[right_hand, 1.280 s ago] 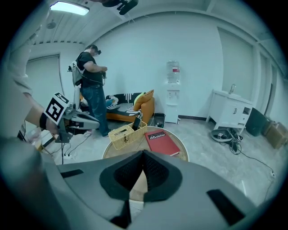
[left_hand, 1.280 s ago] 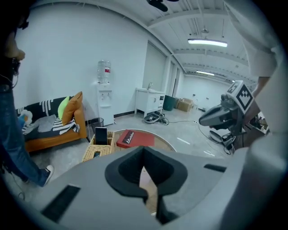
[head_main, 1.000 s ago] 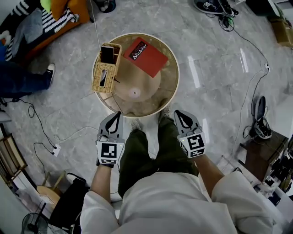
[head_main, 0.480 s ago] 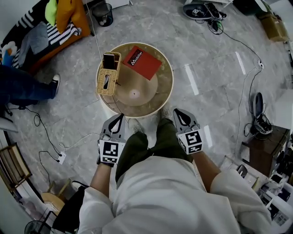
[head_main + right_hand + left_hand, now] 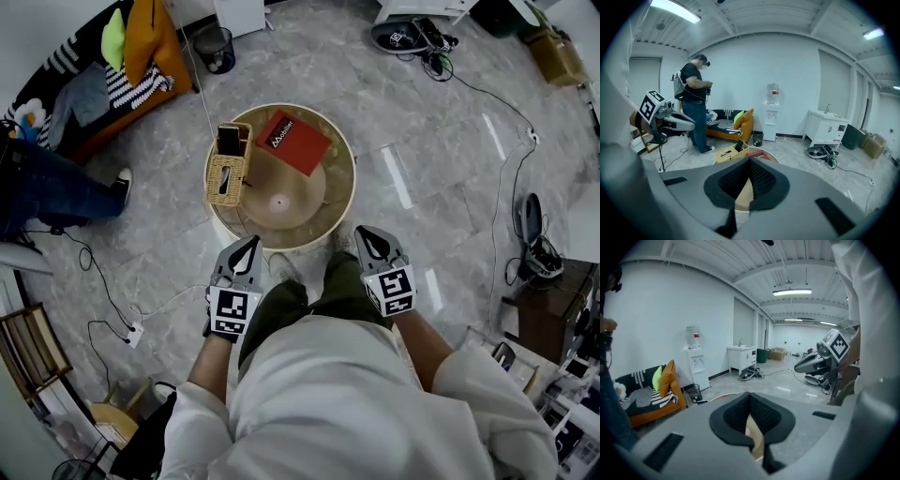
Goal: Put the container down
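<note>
The container is a woven wicker basket [image 5: 228,167] [image 5: 727,153] on the left part of a round wooden table [image 5: 337,187], with a dark phone [image 5: 228,139] standing in its far end. A red book [image 5: 292,142] lies beside it. My left gripper [image 5: 249,246] [image 5: 750,397] and right gripper [image 5: 366,234] [image 5: 749,163] hang in front of my legs, short of the table's near rim. Both are shut with nothing between the jaws. Neither touches the basket.
A person [image 5: 696,101] in dark clothes stands left of the table. An orange sofa [image 5: 103,75] with cushions is at the far left, with a small bin [image 5: 217,47] beside it. Cables and a power strip [image 5: 134,333] lie on the grey floor. A dark side table [image 5: 544,309] stands at the right.
The view has pulled back and up: the table and basket look smaller and farther off. Both grippers stay shut by my legs.
</note>
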